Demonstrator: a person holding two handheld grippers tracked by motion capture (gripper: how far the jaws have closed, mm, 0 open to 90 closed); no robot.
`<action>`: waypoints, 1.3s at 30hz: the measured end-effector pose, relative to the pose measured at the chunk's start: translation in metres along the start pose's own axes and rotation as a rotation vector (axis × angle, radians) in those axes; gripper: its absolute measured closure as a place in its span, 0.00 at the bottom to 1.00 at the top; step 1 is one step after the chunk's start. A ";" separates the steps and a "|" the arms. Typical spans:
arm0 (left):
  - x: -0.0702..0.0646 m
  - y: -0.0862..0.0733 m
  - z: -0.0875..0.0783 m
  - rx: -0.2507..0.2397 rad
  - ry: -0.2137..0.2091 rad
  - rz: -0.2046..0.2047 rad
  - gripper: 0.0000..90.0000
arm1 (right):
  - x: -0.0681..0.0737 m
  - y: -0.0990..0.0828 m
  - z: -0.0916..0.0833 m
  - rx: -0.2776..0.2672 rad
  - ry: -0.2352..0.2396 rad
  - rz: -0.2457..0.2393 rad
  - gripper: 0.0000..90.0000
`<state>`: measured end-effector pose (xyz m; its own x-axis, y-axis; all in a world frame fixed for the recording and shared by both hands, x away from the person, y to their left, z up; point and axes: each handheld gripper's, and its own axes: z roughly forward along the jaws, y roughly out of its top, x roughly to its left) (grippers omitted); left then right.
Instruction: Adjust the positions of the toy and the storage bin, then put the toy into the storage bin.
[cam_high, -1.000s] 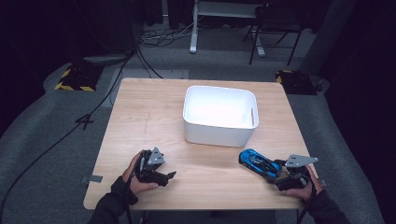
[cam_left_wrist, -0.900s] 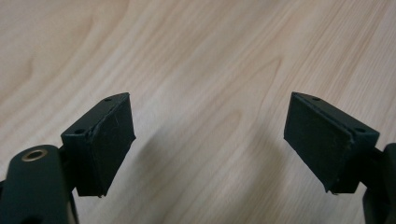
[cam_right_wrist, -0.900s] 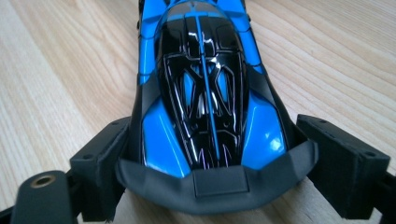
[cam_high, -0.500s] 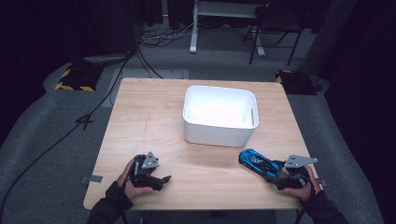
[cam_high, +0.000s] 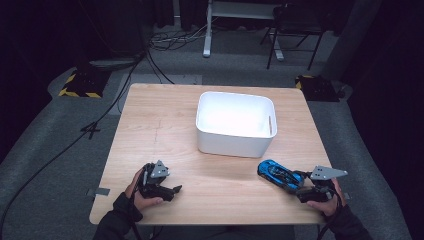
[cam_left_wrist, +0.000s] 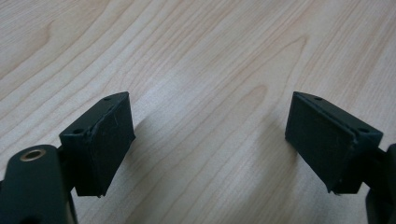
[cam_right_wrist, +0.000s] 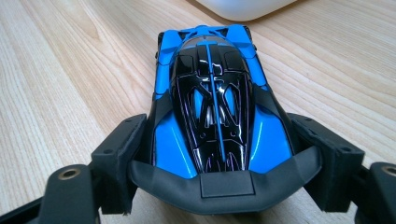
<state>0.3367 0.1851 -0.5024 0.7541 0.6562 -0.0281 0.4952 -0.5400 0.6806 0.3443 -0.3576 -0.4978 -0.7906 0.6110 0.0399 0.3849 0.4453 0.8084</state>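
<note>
Gripping the blue toy car (cam_right_wrist: 212, 112) at lower right of the high view, my right gripper (cam_high: 303, 186) has just closed on its tail; I'd lift level toward the white bin (cam_high: 235, 145). Left gripper (cam_left_wrist: 210, 144) gapes empty.

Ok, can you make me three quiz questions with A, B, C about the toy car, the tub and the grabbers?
1. Where is the blue and black toy car?
A. inside the tub
B. on the wooden table, in front of the tub
C. on the floor

2. What colour is the rectangular plastic tub?
A. white
B. red
C. green

3. What are the right gripper's jaws doing?
A. standing wide with nothing between
B. closed on the car
C. holding the tub

Answers: 1 B, it sits on the wood near the tub's front wall. 2 A, its walls look white. 3 B, both jaws press the car's sides.
</note>
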 end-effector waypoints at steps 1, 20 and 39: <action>0.000 0.000 0.001 -0.002 -0.005 -0.008 0.18 | 0.000 0.000 0.000 0.000 0.000 0.000 0.27; 0.001 0.000 0.001 -0.002 -0.006 -0.005 0.18 | -0.007 0.003 -0.010 -0.062 -0.017 0.031 0.28; 0.000 0.000 0.001 -0.003 -0.002 -0.005 0.18 | -0.007 0.032 -0.022 -0.149 -0.030 0.019 0.27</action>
<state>0.3372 0.1845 -0.5028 0.7524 0.6578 -0.0332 0.4977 -0.5348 0.6828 0.3518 -0.3622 -0.4587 -0.7684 0.6388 0.0401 0.3227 0.3326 0.8861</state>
